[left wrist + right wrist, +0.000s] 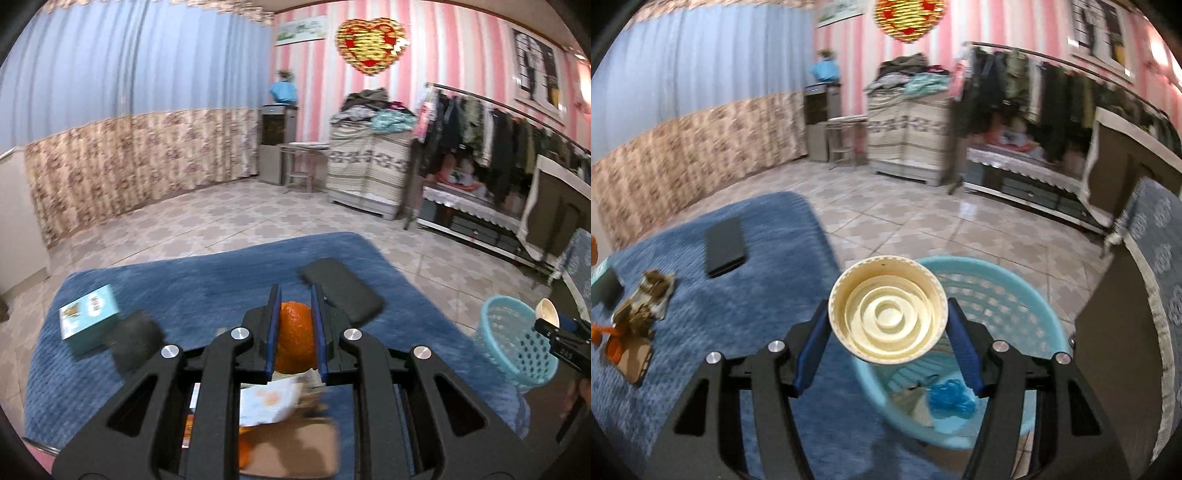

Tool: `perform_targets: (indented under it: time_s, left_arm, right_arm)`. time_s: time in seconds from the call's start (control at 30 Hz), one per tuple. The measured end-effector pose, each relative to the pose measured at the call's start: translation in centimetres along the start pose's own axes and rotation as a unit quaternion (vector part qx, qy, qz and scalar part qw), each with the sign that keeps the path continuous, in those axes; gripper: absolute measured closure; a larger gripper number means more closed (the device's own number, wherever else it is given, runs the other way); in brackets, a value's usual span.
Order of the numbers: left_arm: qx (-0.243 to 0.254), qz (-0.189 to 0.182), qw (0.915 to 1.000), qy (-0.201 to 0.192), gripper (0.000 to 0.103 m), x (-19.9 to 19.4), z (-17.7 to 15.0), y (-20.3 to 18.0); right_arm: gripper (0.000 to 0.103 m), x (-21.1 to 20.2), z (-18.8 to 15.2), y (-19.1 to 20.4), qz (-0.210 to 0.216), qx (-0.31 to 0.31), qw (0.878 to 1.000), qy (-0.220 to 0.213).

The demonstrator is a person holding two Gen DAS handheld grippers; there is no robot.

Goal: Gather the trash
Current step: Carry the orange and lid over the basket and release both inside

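Round ridged cream lid (888, 309) over perforated basket (1008, 291)

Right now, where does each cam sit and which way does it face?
Left wrist: on the left gripper, angled down over the rug; own fingers clamp an orange peel; right gripper shows at the right edge.
Right wrist: on the right gripper, angled down at the basket; own fingers hold a cup.
Shared: rug, basket, cup, black case, far wall.
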State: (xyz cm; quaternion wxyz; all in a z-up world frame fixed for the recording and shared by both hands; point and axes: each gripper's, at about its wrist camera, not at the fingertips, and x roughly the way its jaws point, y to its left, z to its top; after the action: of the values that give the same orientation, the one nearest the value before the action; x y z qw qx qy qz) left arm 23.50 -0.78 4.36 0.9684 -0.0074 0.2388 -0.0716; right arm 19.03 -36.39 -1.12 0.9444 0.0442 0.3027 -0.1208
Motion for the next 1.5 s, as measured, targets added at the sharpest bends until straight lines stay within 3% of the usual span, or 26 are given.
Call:
perform_targets:
  time_s: [0.23, 0.67, 1.03, 1.5]
  left_arm:
    - [0.023, -0.059, 0.998, 0.001, 0.088, 0.9, 0.2, -7.2]
    - [0.059, -0.159, 0.9852, 0.025, 0.088, 4.3, -2.0, -19.3]
    - [0.083, -0.215, 0.9718, 0.05, 0.088, 7.6, -3.7, -26.9]
    - [0.133, -0.255, 0.9554, 0.068, 0.088, 11.9, -5.9, -36.1]
  right_arm:
    - [0.042, 0.3, -0.5, -4.3, -0.02, 0.034, 0.999, 0.002]
    - [0.042, 1.8, -1.3, -9.4, -0.061, 0.074, 0.995, 0.013]
    - [0.042, 2.6, -2.5, -13.2, -0.066, 0.141, 0.988, 0.018]
    - [0.042, 5.3, -3.0, -14.6, -0.066, 0.159, 0.984, 0.042]
